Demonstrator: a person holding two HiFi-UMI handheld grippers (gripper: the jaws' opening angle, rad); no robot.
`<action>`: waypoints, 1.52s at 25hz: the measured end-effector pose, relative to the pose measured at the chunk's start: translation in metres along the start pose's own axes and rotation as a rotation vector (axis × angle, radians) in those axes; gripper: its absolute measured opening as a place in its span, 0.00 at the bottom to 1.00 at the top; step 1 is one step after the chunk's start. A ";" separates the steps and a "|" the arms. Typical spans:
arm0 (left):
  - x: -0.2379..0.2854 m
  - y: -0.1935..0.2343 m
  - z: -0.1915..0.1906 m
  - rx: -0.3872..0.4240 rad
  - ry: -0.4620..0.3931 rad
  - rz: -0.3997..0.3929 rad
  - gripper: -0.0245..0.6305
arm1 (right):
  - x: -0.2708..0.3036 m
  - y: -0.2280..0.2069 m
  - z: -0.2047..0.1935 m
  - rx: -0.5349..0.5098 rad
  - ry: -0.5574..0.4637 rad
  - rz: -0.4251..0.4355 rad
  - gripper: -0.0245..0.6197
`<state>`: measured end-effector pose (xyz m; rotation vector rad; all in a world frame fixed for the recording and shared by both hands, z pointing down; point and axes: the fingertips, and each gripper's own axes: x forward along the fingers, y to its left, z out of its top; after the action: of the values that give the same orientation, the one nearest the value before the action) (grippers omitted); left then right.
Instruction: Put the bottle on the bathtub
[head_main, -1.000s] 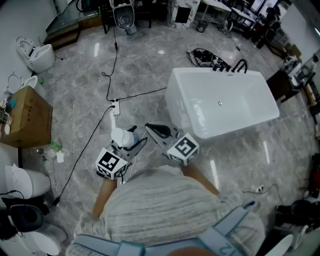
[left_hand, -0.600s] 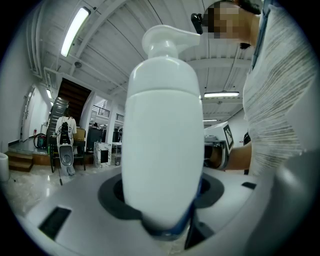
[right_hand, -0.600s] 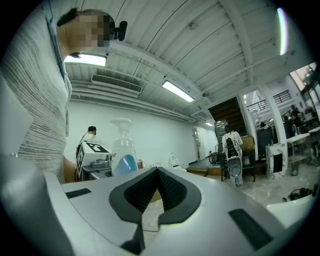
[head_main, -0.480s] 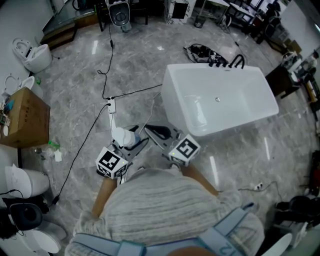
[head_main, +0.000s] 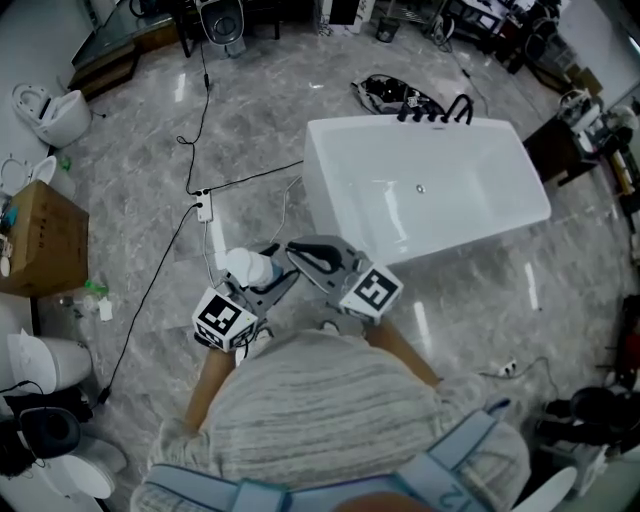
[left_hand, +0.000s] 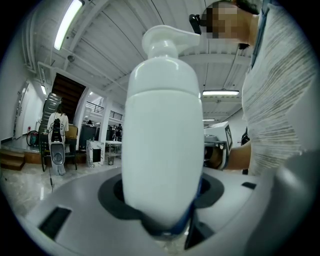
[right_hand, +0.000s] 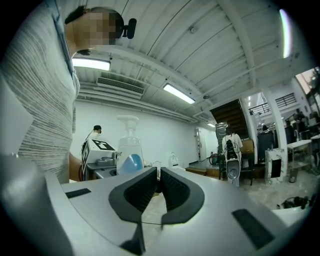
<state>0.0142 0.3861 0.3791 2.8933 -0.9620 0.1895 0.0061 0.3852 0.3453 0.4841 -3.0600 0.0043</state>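
White plastic pump bottle (left_hand: 162, 135) stands upright in your left gripper (head_main: 262, 283). The 2 jaws are spread wide and pressed on the bottle's lower body, with a blue pad showing at its base. The spout is turned back toward you.

In the head view the bottle is held in the air over the floor, just off the near left corner of the white bathtub (head_main: 322, 200). It is not touching the rim or the wall.

Your right gripper (head_main: 300, 253) hangs between the bottle and the bathtub, close to the tub's near wall. Its 2 jaws are pressed together with nothing between them. The right gripper view looks across at the bottle and the left gripper's marker cube beside it.

The bathtub is empty, and a black faucet set (head_main: 440, 110) stands on its far rim. A dark bundle (head_main: 385, 92) lies on the grey marble floor (head_main: 250, 120) just beyond that far rim.

Left of the tub, a white power strip (head_main: 203, 208) lies on a black cable that runs up to the tub's left wall. A cardboard box (head_main: 40, 240) sits well to the tub's left, and 1 white toilet (head_main: 45, 110) stands farther off on that same side.
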 end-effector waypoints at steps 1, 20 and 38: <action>0.009 -0.005 0.000 -0.002 0.006 -0.001 0.41 | -0.008 -0.005 0.000 0.004 -0.004 0.004 0.05; 0.117 -0.051 0.005 0.013 0.067 -0.024 0.41 | -0.110 -0.075 0.006 0.086 -0.052 0.036 0.05; 0.158 -0.056 0.009 0.052 0.152 -0.115 0.41 | -0.102 -0.054 0.080 0.001 -0.019 0.364 0.26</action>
<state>0.1740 0.3360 0.3906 2.9185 -0.7752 0.4242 0.1162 0.3641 0.2608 -0.0787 -3.1171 0.0130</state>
